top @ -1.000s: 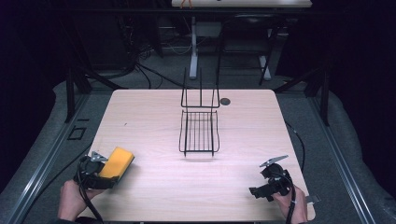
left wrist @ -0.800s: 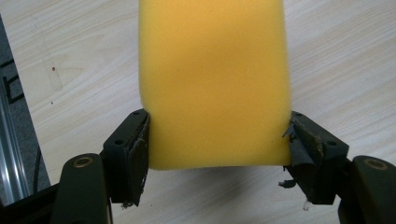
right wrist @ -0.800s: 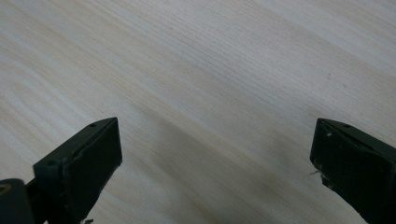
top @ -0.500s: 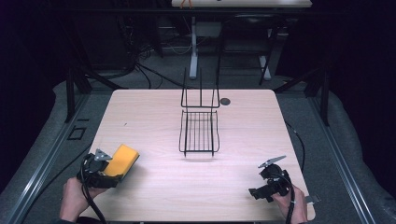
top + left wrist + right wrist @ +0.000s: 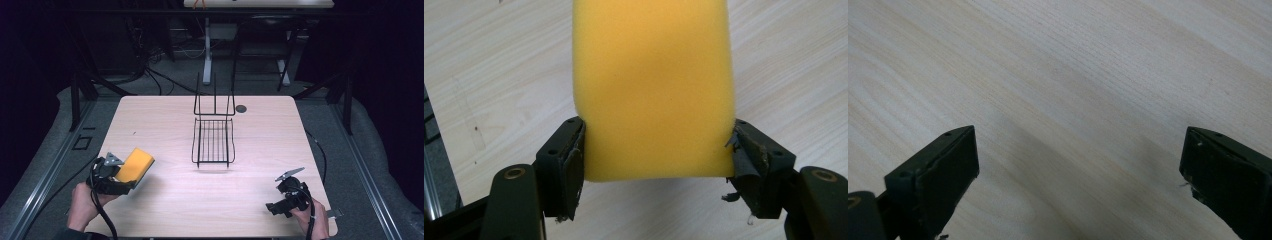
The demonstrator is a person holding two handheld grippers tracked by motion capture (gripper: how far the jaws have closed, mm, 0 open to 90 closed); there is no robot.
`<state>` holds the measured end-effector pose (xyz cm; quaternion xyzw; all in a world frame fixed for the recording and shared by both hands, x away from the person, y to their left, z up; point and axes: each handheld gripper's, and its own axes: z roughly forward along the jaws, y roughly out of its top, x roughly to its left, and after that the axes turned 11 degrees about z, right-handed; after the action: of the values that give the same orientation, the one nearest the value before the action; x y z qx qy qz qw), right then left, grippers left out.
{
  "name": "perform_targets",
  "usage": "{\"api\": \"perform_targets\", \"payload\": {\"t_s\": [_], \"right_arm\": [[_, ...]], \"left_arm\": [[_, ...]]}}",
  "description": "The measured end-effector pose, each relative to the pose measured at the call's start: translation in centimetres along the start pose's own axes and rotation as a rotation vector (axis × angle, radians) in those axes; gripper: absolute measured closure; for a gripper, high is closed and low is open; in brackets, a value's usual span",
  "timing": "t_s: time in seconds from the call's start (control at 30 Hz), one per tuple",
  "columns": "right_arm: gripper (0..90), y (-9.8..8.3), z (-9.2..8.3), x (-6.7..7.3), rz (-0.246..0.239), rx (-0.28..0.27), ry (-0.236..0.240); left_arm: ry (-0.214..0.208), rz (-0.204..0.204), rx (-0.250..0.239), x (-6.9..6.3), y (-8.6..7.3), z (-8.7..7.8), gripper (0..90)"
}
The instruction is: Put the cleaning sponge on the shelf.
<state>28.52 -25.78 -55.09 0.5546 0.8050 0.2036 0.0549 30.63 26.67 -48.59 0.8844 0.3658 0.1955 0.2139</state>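
Where my cameras reach, I read the scene as follows.

Left gripper: I see my left gripper at the near left corner of the table, held in the person's left hand; in the left gripper view its midpoint lies on the sponge.

Left jaws: pressed against the two sides of the yellow sponge, one pad on each flank near its lower end.

Sponge: from the high view I find the sponge sticking out of the left gripper, pointing up and toward the table's middle, lifted off the wood as far as I can judge.

Right gripper: my right gripper sits at the near right corner, held in the person's right hand.

Right jaws: spread wide in the right gripper view, with bare wood between them and nothing gripped.

Wire rack: a black wire rack stands at the table's middle, well apart from both grippers.

Table: pale wood table, with a small dark round spot just beside the rack's far right corner.

Pads: the left gripper's pad looks frayed at its edge.
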Motion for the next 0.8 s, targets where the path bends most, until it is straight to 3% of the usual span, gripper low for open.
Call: {"api": "perform_targets", "payload": {"t_s": [0.3,0.8], "right_arm": [[1.9,0.1,0.1,0.1,-0.008,0.000,0.002],[2.1,0.0,0.3,0.3,-0.026,0.018,0.005]], "left_arm": [[-0.027,0.053,-0.022,-0.3,2.6,0.6,31.8],[-0.063,0.086,-0.042,-0.8,3.9,0.8,32.0]]}}
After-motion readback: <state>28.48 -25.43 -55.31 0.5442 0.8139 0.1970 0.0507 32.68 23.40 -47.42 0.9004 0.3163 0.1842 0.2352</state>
